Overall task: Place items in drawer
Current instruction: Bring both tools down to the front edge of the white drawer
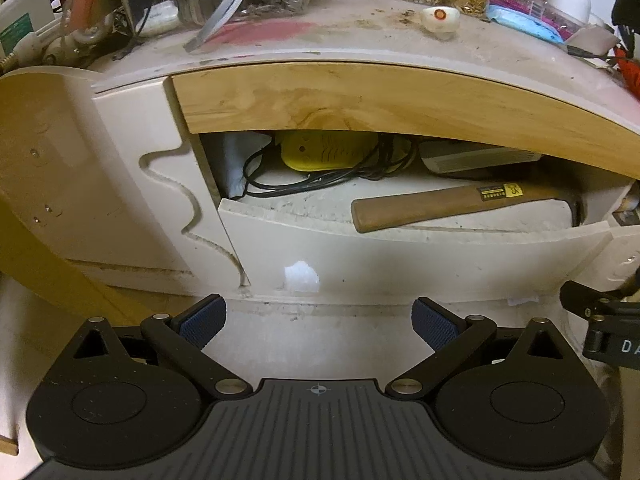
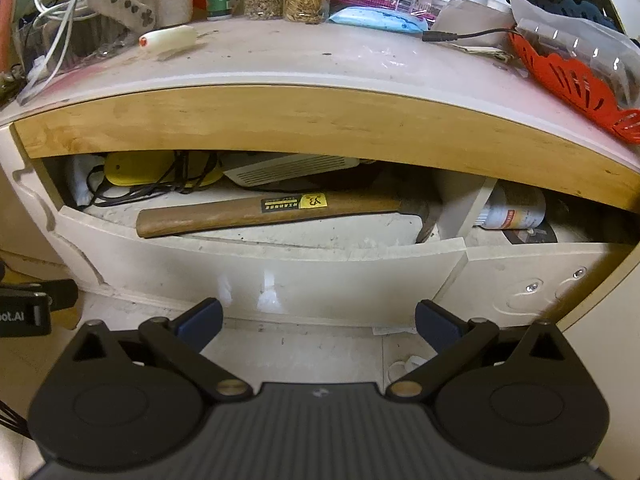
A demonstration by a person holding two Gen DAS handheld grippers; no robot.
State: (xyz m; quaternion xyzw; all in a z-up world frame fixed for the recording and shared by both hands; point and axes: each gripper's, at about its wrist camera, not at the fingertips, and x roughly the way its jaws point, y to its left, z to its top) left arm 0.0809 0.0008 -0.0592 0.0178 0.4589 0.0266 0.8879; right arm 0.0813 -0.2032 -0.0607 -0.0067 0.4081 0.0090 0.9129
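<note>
Your left gripper (image 1: 319, 323) stands with its jaws spread wide and nothing between its blue-padded fingers (image 1: 202, 322). Your right gripper (image 2: 319, 325) is equally wide open and empty. Both hang in front of the white drawer (image 1: 400, 264), apart from its front panel.

The drawer is pulled partly out beneath the light wooden desk edge (image 1: 360, 100). Inside, a hammer with a brown wooden handle and yellow-black label (image 2: 264, 210) lies lengthwise near the front, its metal head toward the right wall. Behind it sit a yellow plastic device (image 1: 320, 152) tangled in black cable (image 1: 304, 184) and a flat white ribbed box (image 2: 292, 170).

A second white drawer (image 2: 540, 280) to the right, also part open, holds a white labelled bottle (image 2: 514, 212) on its side.

The desktop (image 2: 320, 64) above is dusty and cluttered with jars, a white power strip (image 2: 120, 0) and an orange perforated basket (image 2: 572, 80).
</note>
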